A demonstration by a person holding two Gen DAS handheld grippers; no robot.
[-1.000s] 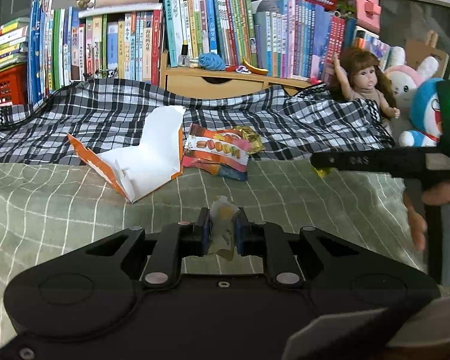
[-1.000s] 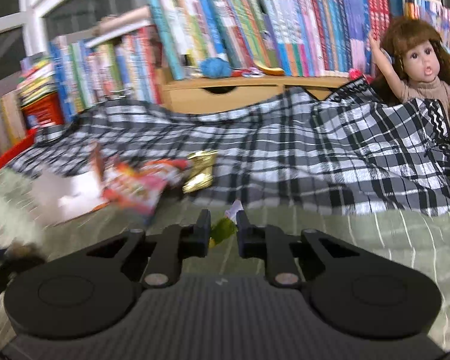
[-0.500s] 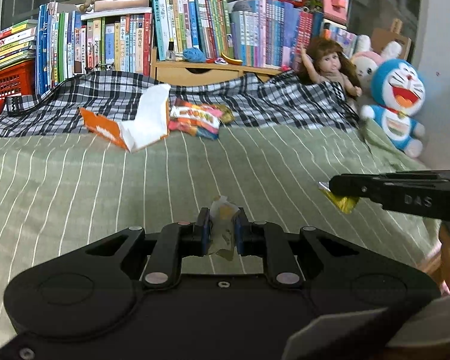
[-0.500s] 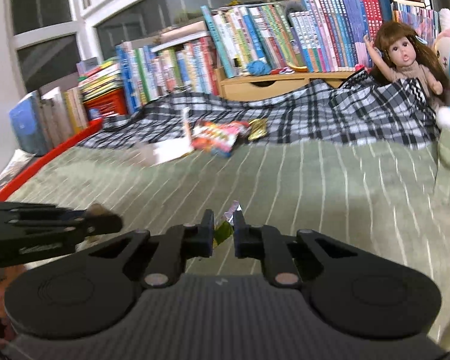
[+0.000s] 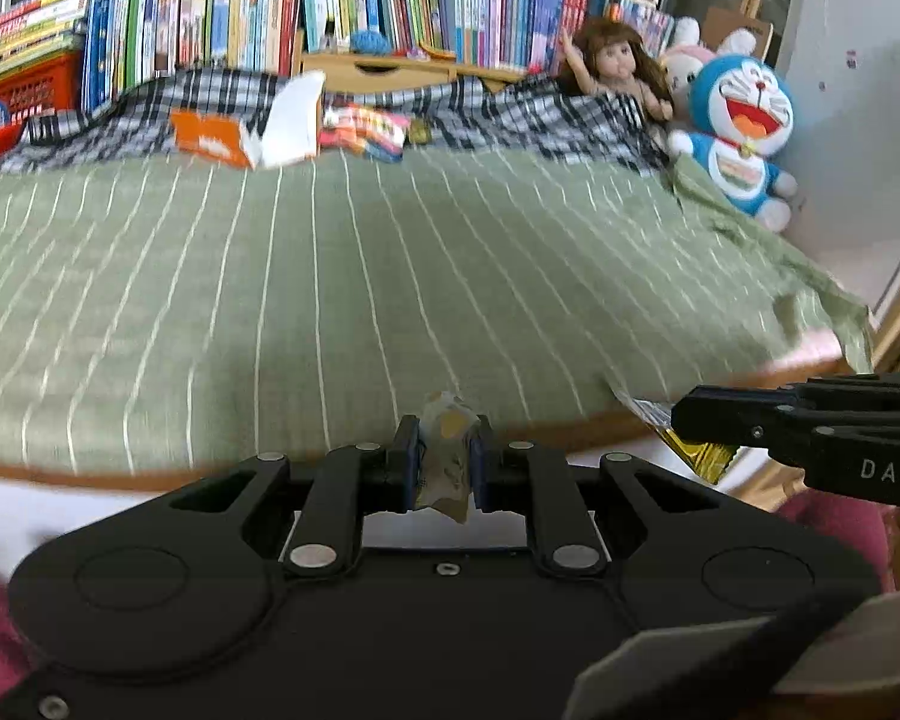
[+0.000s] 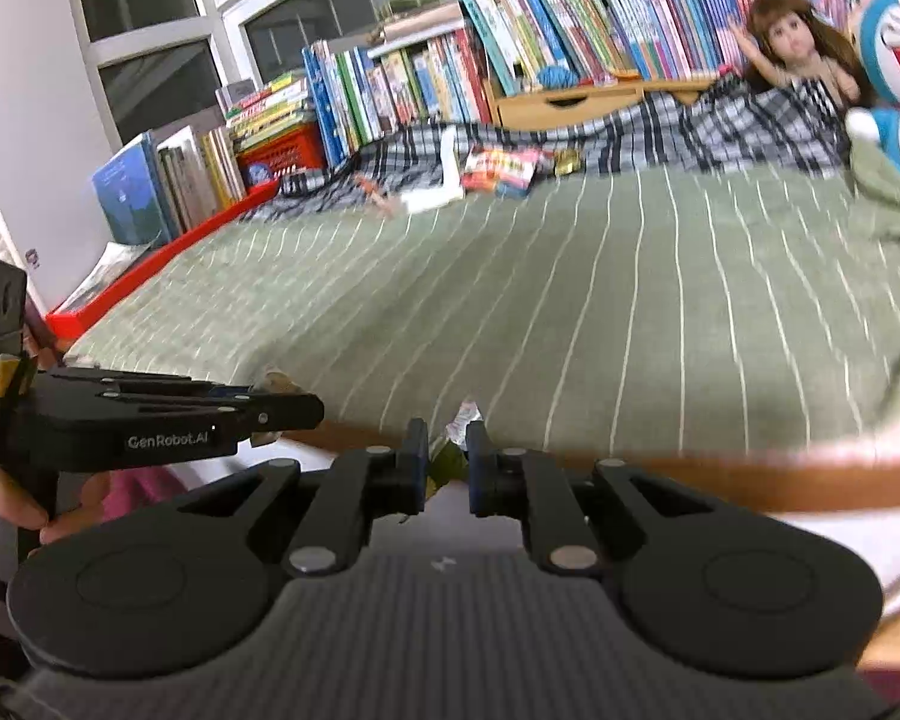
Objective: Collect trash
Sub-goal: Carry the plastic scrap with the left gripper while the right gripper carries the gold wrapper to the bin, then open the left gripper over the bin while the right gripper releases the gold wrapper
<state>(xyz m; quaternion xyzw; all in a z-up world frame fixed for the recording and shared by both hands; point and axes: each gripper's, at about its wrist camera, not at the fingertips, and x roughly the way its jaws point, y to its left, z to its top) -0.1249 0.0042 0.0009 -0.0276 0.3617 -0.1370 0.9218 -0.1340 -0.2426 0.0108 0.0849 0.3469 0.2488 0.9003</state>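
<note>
left gripper (image 5: pixel 441 465): we clamp a crumpled wrapper (image 5: pixel 446 456) for carrying
right gripper (image 6: pixel 447 462): clamped on a gold-green wrapper (image 6: pixel 450 456), bed (image 6: pixel 570 300) ahead

Crumpled pale wrapper (image 5: pixel 445 457) with a yellow patch: pinched upright between the left jaws, ends sticking out above and below. Gold-green foil wrapper (image 6: pixel 450 450): clamped between the right jaws, silvery tip poking above them. Both sit clear of the bed.
</note>
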